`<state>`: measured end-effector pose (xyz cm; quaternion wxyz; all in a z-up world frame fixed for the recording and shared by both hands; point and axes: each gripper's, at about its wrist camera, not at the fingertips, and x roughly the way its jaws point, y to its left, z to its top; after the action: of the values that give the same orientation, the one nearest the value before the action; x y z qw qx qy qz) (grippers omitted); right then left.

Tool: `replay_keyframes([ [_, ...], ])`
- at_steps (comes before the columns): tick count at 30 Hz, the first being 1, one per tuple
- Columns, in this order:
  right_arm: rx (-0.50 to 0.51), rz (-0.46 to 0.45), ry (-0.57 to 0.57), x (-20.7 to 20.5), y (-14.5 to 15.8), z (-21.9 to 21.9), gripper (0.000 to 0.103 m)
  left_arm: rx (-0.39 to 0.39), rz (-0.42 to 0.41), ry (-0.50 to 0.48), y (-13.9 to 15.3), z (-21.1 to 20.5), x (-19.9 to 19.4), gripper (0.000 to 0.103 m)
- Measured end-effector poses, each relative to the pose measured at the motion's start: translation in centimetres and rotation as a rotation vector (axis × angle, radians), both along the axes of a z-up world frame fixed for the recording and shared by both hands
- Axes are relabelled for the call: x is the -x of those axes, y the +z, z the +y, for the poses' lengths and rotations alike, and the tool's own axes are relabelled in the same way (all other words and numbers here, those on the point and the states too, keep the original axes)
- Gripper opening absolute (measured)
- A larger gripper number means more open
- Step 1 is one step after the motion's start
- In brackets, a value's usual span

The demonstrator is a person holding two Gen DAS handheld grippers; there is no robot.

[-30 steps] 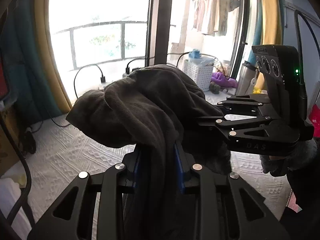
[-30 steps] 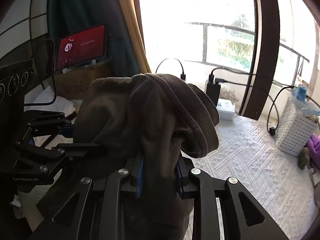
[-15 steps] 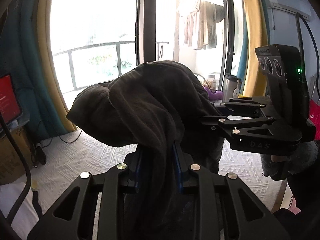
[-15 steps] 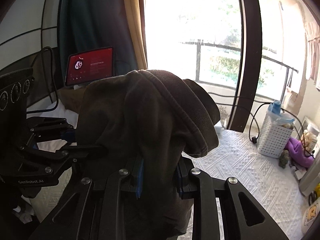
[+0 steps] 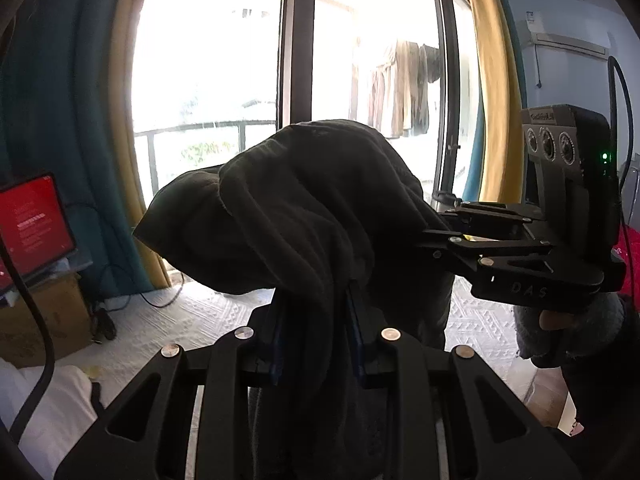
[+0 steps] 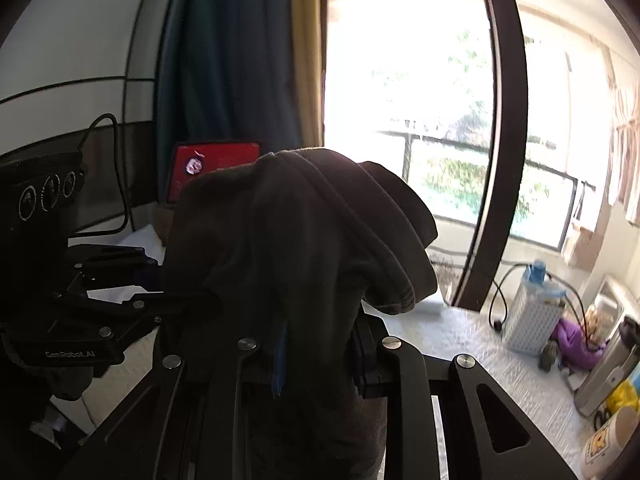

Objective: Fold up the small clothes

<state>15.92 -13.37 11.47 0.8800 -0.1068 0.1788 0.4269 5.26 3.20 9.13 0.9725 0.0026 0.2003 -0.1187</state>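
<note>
Clearly the dark garment (image 5: 304, 216) is off the bed and in the air, bunched between the two tools: the left gripper (image 5: 316, 340) has its blue-lined jaws drawn nearly together on one gathered fold, and the right gripper (image 6: 318, 356) is clamped the same way on another, so that each holds a separate part of the cloth and a loose hump flops forward over both sets of fingers. Holding it at two points looks like a way to let the weight pull the fabric straight before it is laid down flat for a first fold, though neither view shows which edge or corner sits in which jaw, and the hanging lower part is hidden behind the tool bodies. From the left view the right tool comes in from the side with a gloved hand (image 5: 568, 328) beneath it, the two tools near each other, so the cloth between them is slack. Below lies the white patterned bedspread (image 6: 472, 344), with open room in its middle. Its margins are crowded: a white basket (image 6: 532, 320) with cables, a purple soft thing (image 6: 572, 344) and a metal flask (image 6: 612, 364) to one side, a cardboard box (image 5: 44, 320) carrying a red-screened tablet (image 5: 34, 224) to the other, and the window frame (image 5: 298, 40) ahead.
</note>
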Motion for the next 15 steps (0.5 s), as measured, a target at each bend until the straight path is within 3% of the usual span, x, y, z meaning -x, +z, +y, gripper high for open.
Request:
replay_keyframes([
  [15,-0.073,-0.104,0.139,7.3,3.5,3.8,0.026,-0.041,-0.088,0.093,2.4,4.4,6.6,0.025],
])
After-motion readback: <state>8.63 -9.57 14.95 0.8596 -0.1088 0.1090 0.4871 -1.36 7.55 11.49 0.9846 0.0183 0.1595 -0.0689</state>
